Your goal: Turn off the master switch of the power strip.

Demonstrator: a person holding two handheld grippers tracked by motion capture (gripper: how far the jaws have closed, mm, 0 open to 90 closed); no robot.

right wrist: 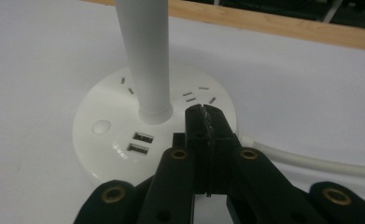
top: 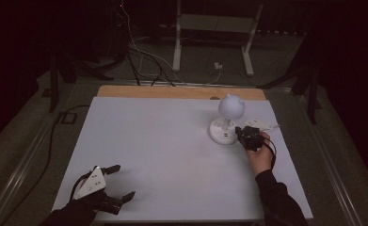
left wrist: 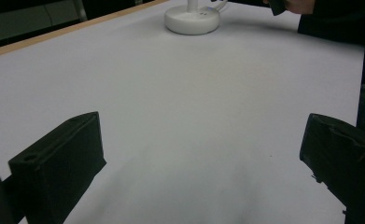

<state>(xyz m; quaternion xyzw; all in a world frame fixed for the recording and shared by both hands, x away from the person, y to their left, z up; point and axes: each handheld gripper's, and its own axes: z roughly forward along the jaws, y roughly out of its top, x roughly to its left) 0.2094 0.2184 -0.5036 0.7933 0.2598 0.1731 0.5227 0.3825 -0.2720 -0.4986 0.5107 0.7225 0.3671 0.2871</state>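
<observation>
1. Pressing its two black jaws flat together with nothing between them, the right hand-held gripper [right wrist: 202,112] points its joined tips at the top of the round white lamp base [right wrist: 110,140]; they reach over the near rim, just beside the white stem [right wrist: 145,56]. Whether the tips touch the base I cannot tell.
2. Just left of those tips, the base carries two USB ports [right wrist: 140,143], a round button [right wrist: 101,127] and several narrow socket slots. A white cable [right wrist: 311,161] leaves the base to the right of the jaws.
3. In the high view the right hand-held gripper [top: 244,133] sits just beside the lamp base [top: 221,134], under the lamp's globe head [top: 231,107].
4. The left hand-held gripper [top: 123,181] has its jaws spread wide and holds nothing. It hovers low over the bare white worktop [top: 163,150], well apart from the lamp, which stands far ahead of it in its own view [left wrist: 192,21].
5. No brand, label or writing is readable anywhere.
</observation>
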